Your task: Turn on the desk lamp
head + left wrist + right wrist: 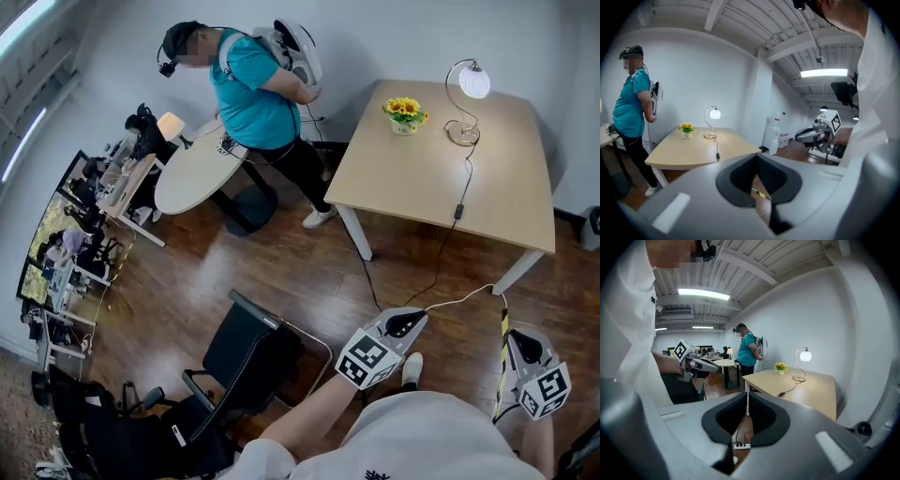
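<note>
The desk lamp (469, 89) stands at the far side of the light wooden table (412, 178), and its white globe glows. Its black cord runs over the tabletop through an inline switch (458, 212) and down to the floor. My left gripper (405, 323) and right gripper (521, 345) are held close to my body, well short of the table, both shut with nothing in them. The left gripper view shows the lamp (714, 114) beyond the shut left gripper (757, 157). The right gripper view shows the lamp (805, 355) past the shut right gripper (747, 397).
A pot of yellow flowers (405, 113) sits left of the lamp. A person in a teal shirt (258, 89) stands between that table and a round white table (197, 173). A black office chair (244, 356) is at my left. A power strip (740, 445) lies on the floor.
</note>
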### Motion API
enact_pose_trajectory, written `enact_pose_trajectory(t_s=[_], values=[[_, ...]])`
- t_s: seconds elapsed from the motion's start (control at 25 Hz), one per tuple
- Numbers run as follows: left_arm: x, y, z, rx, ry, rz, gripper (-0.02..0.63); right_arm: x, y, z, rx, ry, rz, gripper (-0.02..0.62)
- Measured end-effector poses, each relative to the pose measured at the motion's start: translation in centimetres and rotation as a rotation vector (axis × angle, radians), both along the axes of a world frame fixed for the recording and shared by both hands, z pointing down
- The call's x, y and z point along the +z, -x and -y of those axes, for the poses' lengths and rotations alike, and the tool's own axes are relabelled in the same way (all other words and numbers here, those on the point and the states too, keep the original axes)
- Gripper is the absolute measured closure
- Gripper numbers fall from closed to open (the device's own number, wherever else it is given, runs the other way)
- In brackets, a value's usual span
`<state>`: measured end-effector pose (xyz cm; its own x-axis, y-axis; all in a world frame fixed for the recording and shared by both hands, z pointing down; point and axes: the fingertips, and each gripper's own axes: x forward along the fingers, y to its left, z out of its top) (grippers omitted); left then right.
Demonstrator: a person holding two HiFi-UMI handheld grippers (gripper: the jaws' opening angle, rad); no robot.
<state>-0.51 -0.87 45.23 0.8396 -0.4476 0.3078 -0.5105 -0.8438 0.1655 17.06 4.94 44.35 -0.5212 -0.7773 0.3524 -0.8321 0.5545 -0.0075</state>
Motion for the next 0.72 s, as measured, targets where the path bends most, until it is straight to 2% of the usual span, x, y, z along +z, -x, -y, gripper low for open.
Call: enact_pose_trajectory(t_s=[0.16,0.4,0.6,0.72], values=[[-0.8,-2.0,-6.0,0.021,0.012,-0.01,0.586,0.9,-1.2,-5.5,0.0,0.013,0.015,0.581],[0.5,-1.8,-13.7,-0.033,0.039,-0.005,0.586,3.6,-1.2,-12.7,-0.034,0.066,0.051,0.581],[0.7,-0.2,-16.8,-0.035,0.055,0.022,0.586,3.6,0.0,-15.0,-0.051,0.062,0.052,0.581],[0.1,0.3,-17.1,-0.022,0.038,0.021,0.586,2.6,0.5,-15.5,-0.037,0.042,0.046,0.581]])
